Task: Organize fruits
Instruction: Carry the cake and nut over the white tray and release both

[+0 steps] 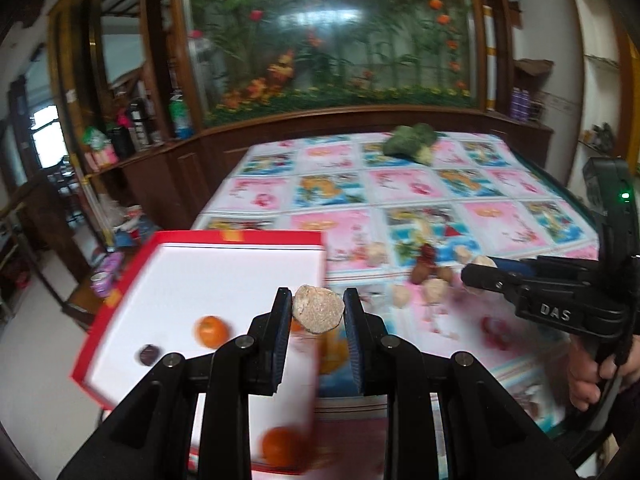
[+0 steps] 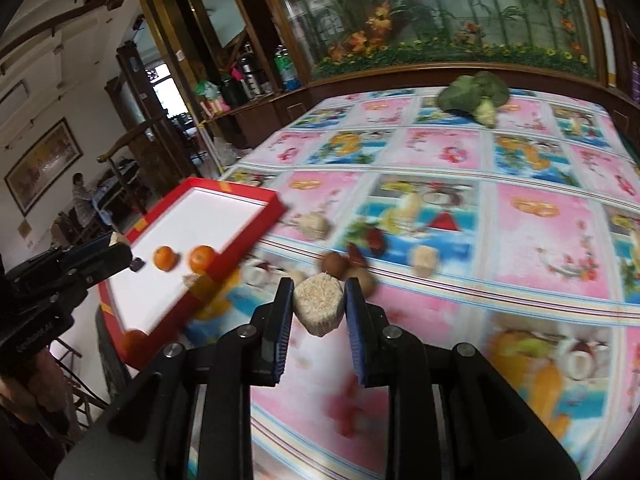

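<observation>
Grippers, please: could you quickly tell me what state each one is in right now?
Left gripper: closed on a beige lump.
Right gripper: closed on a pale grainy block.

upper centre: glass-fronted flower mural (image 1: 328,36) in dark wood frame, glare at top | left: wooden shelving (image 1: 132,120) with bottles and flasks | far left: bright window (image 1: 48,140) | upper left, right-wrist view: white wall, framed picture (image 2: 42,164) | lower left: pale floor (image 1: 28,360)
</observation>
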{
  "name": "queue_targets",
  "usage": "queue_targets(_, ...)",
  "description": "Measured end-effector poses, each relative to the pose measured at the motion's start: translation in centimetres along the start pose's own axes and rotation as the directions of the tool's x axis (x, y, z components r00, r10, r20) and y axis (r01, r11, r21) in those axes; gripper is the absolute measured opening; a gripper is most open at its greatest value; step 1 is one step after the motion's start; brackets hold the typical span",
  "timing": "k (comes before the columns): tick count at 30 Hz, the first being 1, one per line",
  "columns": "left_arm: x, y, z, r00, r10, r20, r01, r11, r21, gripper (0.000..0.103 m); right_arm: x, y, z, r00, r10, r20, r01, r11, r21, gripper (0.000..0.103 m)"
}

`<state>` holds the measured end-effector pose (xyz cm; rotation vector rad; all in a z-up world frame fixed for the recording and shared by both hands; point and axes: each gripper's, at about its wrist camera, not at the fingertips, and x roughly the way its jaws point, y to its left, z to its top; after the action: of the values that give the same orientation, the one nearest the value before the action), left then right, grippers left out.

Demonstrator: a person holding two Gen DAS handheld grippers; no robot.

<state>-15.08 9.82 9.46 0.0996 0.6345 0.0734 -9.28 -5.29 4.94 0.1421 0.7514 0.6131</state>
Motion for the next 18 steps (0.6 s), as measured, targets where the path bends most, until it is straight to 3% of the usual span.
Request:
queue_targets(9,0.5,7.0,-1.4,0.994,0.111,0.001,-0.110,0.988,-0.104,0.025,4.1,7.8,2.0,0.994,0.102,-0.034,-0.104,0.992,-0.068,0.028)
queue_targets(13,1.3,10.9,-2.7,0.991,0.131,-0.024,-0.134,0.978,-0.163,0.025,5.7,11.5,2.2,0.988,0.140,-0.060,-0.146,0.981,-0.126,0.028)
queue_targets(18,2.6,13.2,-4.1,0.986,0.150,-0.068,-0.160,0.970,-0.182,0.025,8.0,15.5,1.6,0.976,0.182,-0.116,-0.201,0.962,-0.183,0.028)
